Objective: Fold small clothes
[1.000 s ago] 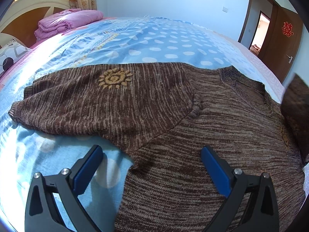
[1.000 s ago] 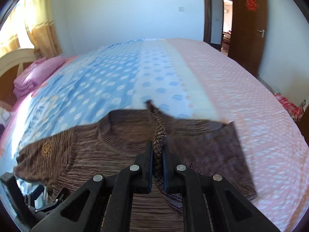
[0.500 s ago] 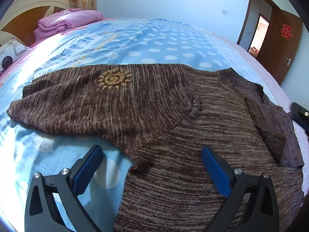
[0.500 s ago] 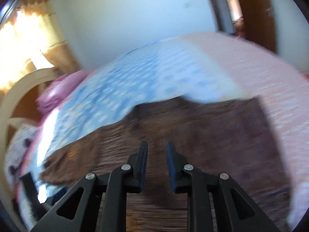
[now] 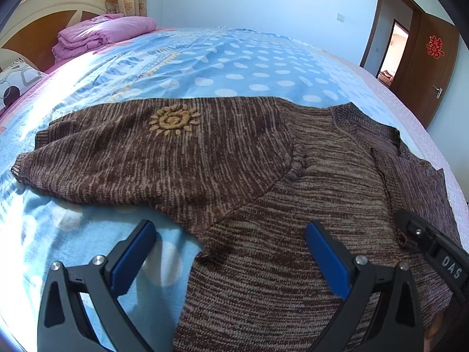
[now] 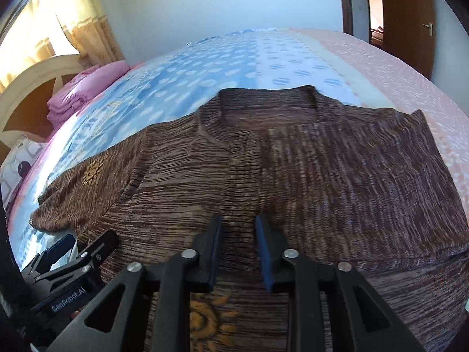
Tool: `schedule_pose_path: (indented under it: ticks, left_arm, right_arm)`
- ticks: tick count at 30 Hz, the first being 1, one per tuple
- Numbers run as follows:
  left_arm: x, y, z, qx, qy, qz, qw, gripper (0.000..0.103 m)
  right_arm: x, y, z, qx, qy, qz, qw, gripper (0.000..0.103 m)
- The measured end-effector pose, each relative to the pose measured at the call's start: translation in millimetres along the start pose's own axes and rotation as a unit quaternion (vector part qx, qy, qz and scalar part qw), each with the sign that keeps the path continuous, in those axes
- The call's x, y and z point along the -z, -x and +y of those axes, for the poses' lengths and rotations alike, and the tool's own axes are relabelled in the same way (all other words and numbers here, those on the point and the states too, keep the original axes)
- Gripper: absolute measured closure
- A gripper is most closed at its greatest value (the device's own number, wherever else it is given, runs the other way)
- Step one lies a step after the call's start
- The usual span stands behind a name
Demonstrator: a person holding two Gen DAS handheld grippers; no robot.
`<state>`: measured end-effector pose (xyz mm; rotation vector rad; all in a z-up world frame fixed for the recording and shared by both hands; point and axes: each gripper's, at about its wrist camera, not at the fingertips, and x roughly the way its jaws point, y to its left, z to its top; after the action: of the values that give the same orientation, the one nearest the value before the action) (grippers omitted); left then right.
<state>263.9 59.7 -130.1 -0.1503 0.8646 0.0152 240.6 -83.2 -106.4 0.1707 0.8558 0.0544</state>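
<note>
A brown sweater lies flat on the bed, on a blue cover with white dots. One sleeve sticks out to the side, with a yellow sun sewn on it. The other sleeve is folded over the front of the sweater.

The left gripper is low, right over the bottom edge of the sweater. Its jaws are wide apart. One blue pad is over the cover and the other is over the sweater. It holds nothing.

The right gripper is over the middle of the sweater, near the edge of the folded sleeve. Its jaws have a small gap between them, and nothing is in the gap. A second yellow sun shows just under it.
</note>
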Motion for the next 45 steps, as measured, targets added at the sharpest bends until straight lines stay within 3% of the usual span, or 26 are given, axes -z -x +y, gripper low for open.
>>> schedule_pose_path:
  ticks: [2, 6, 8, 13, 16, 18, 19, 22, 26, 32, 34, 38, 40, 45]
  left_arm:
    - [-0.4, -0.2, 0.2, 0.000, 0.000, 0.000, 1.0000, 0.000]
    - [-0.1, -0.2, 0.1, -0.001, 0.000, 0.000, 1.0000, 0.000]
    - [-0.6, -0.7, -0.3, -0.001, -0.001, 0.000, 1.0000, 0.000]
    - [-1.0, -1.1, -0.3, -0.002, -0.002, 0.001, 1.0000, 0.000]
    - [-1.6, -2.2, -0.8, -0.006, -0.004, 0.003, 1.0000, 0.000]
    - [-2.6, -3.2, -2.5, -0.013, -0.008, 0.006, 0.9999, 0.000]
    - [-3.4, -3.6, -3.1, -0.014, -0.010, 0.008, 0.9998, 0.000]
    - [-11.5, 0.9, -10.6, -0.006, -0.020, 0.018, 0.9996, 0.000]
    - [-29.9, 26.1, -44.3, 0.045, -0.017, -0.014, 0.9987, 0.000]
    - [-34.3, 5.5, -137.4, 0.001, -0.121, -0.027, 0.9923, 0.000]
    - [-28.8, -4.9, -157.1, 0.009, -0.131, -0.013, 0.9913, 0.000]
    - [-22.6, -31.1, -174.7, -0.018, -0.142, 0.015, 0.9897, 0.000]
    - [-24.8, -31.7, -175.0, -0.017, -0.140, 0.011, 0.9899, 0.000]
    - [-25.7, -39.1, -173.8, -0.012, -0.135, 0.016, 0.9906, 0.000]
  right_arm:
    - [-3.0, -2.7, 3.1, -0.018, 0.004, 0.006, 1.000, 0.053]
    - [-11.1, 2.8, 1.5, -0.053, 0.031, 0.008, 0.998, 0.054]
    - [-15.7, 23.0, -15.4, -0.071, 0.001, -0.028, 0.997, 0.054]
    - [-37.7, 56.1, -71.6, 0.035, -0.024, -0.082, 0.996, 0.055]
    - [-55.9, 57.3, -123.8, 0.096, -0.050, -0.083, 0.991, 0.069]
    - [-64.1, 49.0, -149.7, 0.122, -0.060, -0.067, 0.988, 0.091]
    - [-66.4, 41.5, -163.4, 0.136, -0.063, -0.052, 0.987, 0.094]
    - [-70.3, 25.8, -184.6, 0.144, -0.067, -0.031, 0.987, 0.094]
    - [-79.2, 10.8, -194.8, 0.144, -0.058, -0.034, 0.987, 0.094]
    - [-80.8, -15.0, -205.0, 0.135, -0.070, -0.022, 0.988, 0.094]
    - [-81.2, -12.4, -207.4, 0.130, -0.076, -0.024, 0.988, 0.094]
    - [-87.9, -14.3, -212.5, 0.137, -0.076, -0.024, 0.987, 0.094]
    - [-90.2, -9.1, -215.7, 0.151, -0.085, -0.029, 0.984, 0.094]
    - [-72.5, 32.5, -207.3, 0.118, -0.095, -0.052, 0.987, 0.094]
